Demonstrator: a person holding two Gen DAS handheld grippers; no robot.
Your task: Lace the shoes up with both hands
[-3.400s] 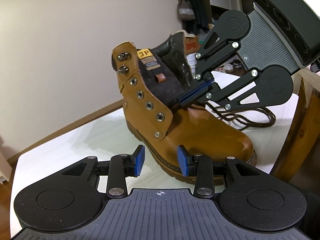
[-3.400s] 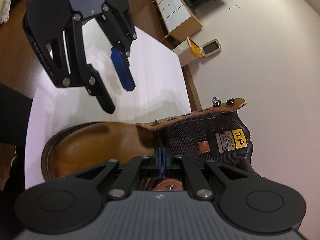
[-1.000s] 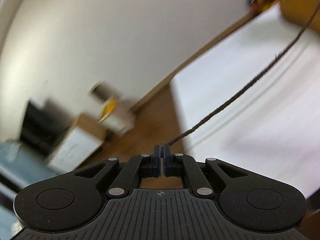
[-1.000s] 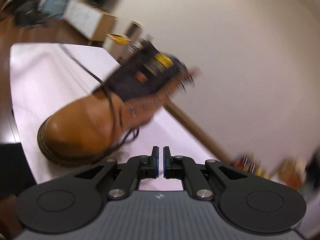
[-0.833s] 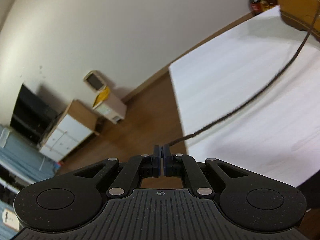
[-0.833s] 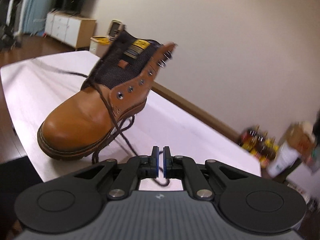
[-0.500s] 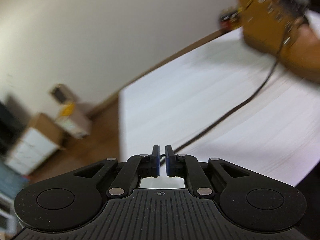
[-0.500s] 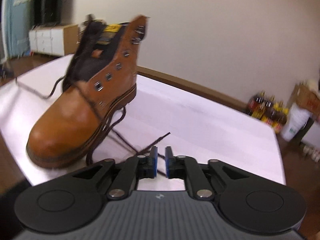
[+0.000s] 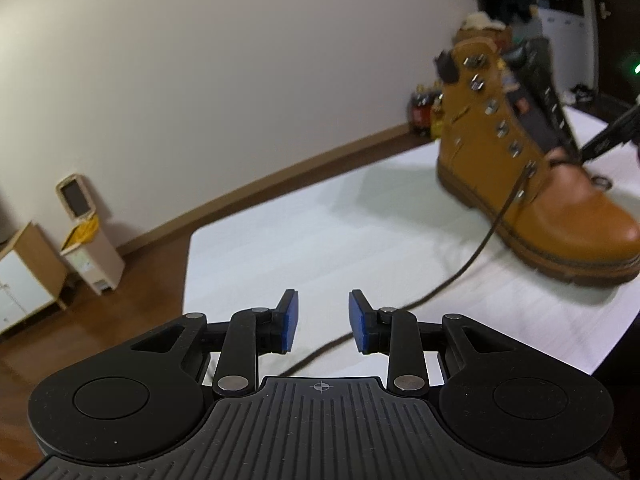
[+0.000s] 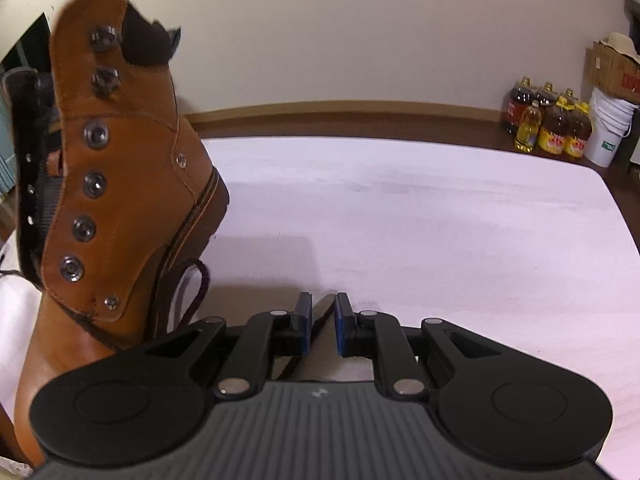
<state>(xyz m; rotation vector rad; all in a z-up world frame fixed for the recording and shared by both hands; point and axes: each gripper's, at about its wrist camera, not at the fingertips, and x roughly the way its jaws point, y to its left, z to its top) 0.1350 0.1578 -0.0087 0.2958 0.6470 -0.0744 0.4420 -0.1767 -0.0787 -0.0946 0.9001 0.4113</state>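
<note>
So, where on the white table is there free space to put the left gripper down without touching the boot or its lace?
The widest bare patch of white table lies behind the boot's heel, toward the baseboard and oil bottles. Another lies between the boot's shaft side and the table's left edge. The near edge is crowded: the lace runs there, under the left gripper.

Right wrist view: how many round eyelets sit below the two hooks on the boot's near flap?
4, in one column: top eyelet, second eyelet, third eyelet, lowest eyelet. None appear hidden.
</note>
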